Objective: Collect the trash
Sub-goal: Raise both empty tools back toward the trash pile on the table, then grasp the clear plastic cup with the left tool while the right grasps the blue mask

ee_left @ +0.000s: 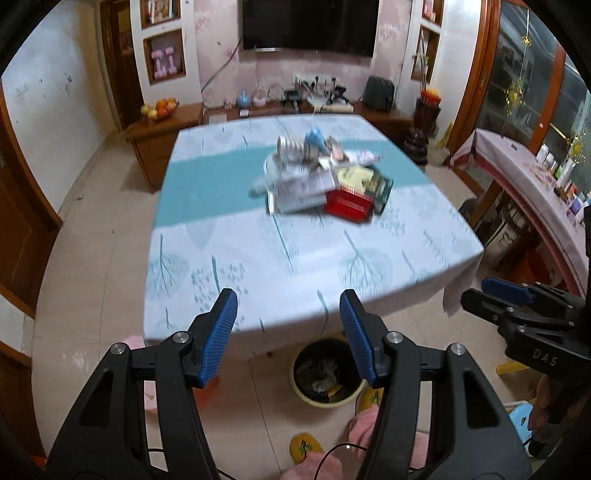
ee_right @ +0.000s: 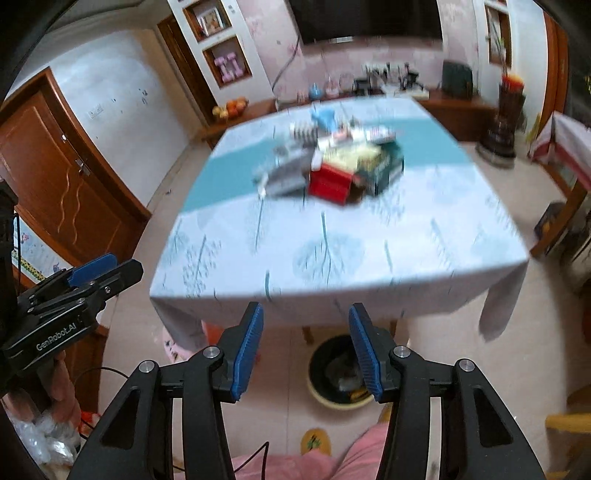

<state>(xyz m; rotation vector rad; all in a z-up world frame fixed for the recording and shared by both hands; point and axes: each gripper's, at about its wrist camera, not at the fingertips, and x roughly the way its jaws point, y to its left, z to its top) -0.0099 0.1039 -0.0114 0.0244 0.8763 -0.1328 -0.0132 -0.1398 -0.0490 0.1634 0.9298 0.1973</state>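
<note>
1. Nearest, at the bottom of the left wrist view, the left hand-held gripper point(ee_left: 289, 301) stands released, its blue pads apart with nothing between them.
2. At the bottom of the right wrist view, the right hand-held gripper point(ee_right: 306, 314) is likewise released and empty; its pads frame only floor and the cloth edge.
3. Just beyond the pads, low in the frame and centre-right, a bin point(ee_left: 327, 373) sits on the floor by the near edge of the bench point(ee_left: 280, 266). It already holds some scraps, too blurred to name.
4. Across the bench's leaf-print cloth, above the middle of the frame, lies the pile of trash point(ee_left: 325, 177): a red box point(ee_left: 347, 206), a dark green packet point(ee_left: 382, 188), grey-white cartons and something pale blue at the back. Motion blur hides the finer detail.
5. Far back along the top of the frame stand a low cabinet with a fruit bowl point(ee_left: 159, 107) and a television point(ee_left: 310, 26).
6. Judgement: both tools are free and well short of the pile, so the step in hand looks like reaching out for the next piece. That calls for carrying one gripper forward over the cloth, straddling one item, probably the near red box, and clenching before carrying it to the bin.
</note>
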